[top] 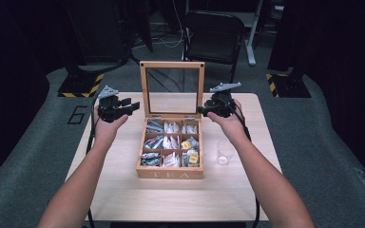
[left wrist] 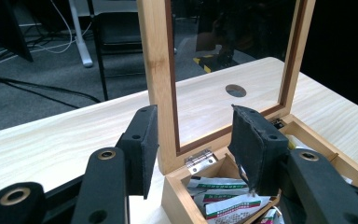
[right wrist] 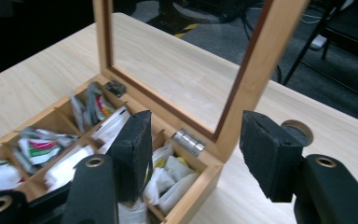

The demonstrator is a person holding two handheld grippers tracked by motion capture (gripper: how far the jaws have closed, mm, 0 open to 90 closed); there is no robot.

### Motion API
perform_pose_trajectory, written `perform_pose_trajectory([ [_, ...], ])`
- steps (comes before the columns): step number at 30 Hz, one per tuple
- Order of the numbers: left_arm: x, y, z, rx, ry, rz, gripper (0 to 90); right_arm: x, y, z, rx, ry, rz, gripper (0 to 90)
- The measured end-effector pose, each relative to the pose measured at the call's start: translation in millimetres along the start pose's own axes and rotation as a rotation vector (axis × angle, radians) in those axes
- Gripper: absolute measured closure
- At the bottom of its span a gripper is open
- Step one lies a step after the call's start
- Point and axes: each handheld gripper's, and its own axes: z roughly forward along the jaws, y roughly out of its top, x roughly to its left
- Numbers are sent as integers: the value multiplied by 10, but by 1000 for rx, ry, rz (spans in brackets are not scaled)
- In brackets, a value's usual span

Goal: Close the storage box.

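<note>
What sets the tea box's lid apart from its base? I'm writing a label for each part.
The lid stands upright behind the box, while the base lies flat on the table. The lid is a thin wooden frame around a clear pane that the table shows through; the base is solid-walled and split into nine compartments holding tea packets. The base's front carries the word TEA; the lid's frame looks plain. Both are the same light wood, joined by metal hinges.
</note>
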Motion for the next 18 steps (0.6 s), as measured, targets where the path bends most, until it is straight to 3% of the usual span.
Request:
perform_pose_trajectory([
  [5,-29,9,-30,0,-4,5,516,77,-69,-98,-12,12,-6,422],
  [10,-73,22,-64,-2,-12,23,514,151,-160,-164,-21,32,-42,422],
  [18,-110,31,-81,0,-11,36,514,217,-292,-194,1,48,-89,479],
])
